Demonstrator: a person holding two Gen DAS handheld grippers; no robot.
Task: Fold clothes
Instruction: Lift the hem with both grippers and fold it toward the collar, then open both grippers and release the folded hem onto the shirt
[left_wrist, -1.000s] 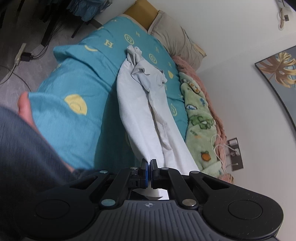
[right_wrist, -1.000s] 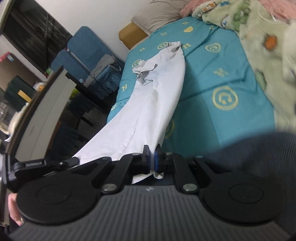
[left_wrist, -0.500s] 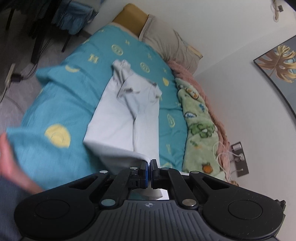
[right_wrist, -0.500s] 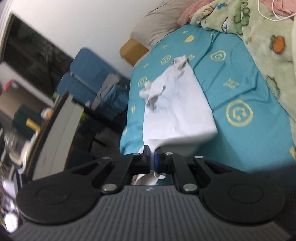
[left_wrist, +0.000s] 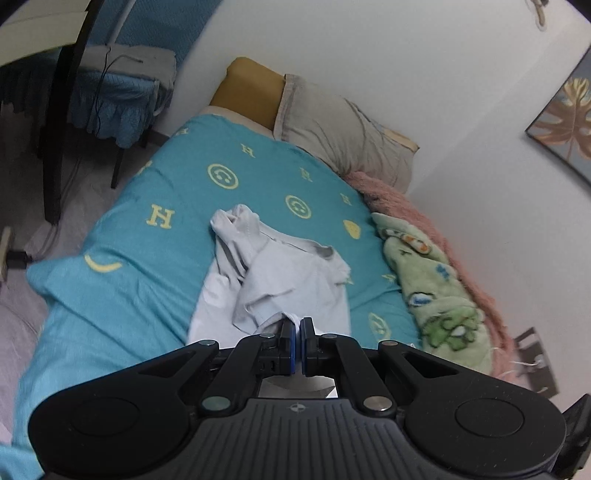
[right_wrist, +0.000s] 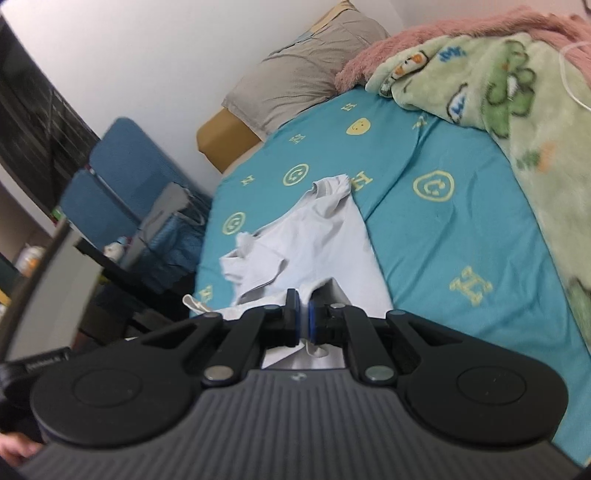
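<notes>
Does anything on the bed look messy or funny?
Yes. The white shirt is bunched and wrinkled near its collar instead of lying flat on the teal bedspread. Both the left gripper and right gripper pinch its near edge.

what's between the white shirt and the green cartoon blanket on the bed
Only a bare strip of the teal bedsheet separates the white shirt from the green blanket; the right wrist view shows it best.
</notes>
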